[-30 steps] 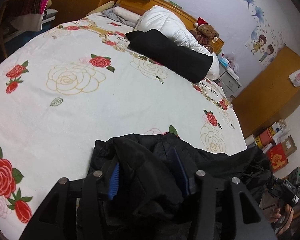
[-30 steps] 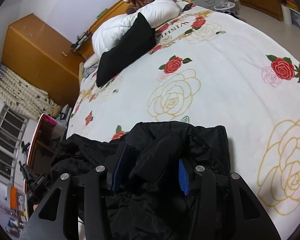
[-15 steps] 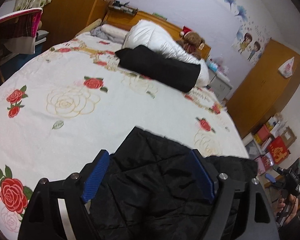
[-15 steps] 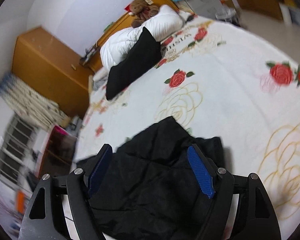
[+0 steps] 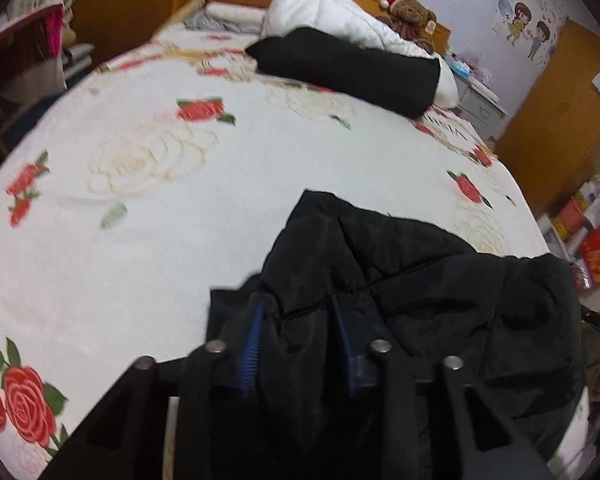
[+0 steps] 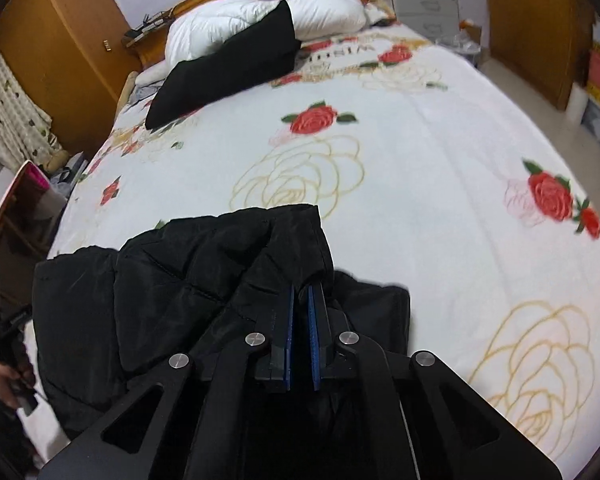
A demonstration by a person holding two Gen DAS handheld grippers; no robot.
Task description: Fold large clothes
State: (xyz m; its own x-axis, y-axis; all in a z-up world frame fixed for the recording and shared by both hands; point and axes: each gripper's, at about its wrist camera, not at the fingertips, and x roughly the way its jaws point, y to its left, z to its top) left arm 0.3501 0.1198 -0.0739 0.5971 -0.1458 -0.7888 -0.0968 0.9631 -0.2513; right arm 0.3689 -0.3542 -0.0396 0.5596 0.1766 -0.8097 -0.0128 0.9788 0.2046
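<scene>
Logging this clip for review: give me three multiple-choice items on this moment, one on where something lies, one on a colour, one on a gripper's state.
1. Where does the black jacket lie?
A. On the near part of the floral bedspread
B. Against the headboard
C. On the floor

2. What colour are the gripper pads?
A. Red
B. Blue
C. White

3. How does the right gripper stand?
A. Wide open above the bedspread
B. Shut on a fold of the jacket
C. Shut on a pillow

Answers:
1 A: the jacket is heaped right before both grippers, far from the headboard.
2 B: blue ribbed pads show in both wrist views.
3 B: the pads sit nearly together with jacket fabric pinched at their tips.
</scene>
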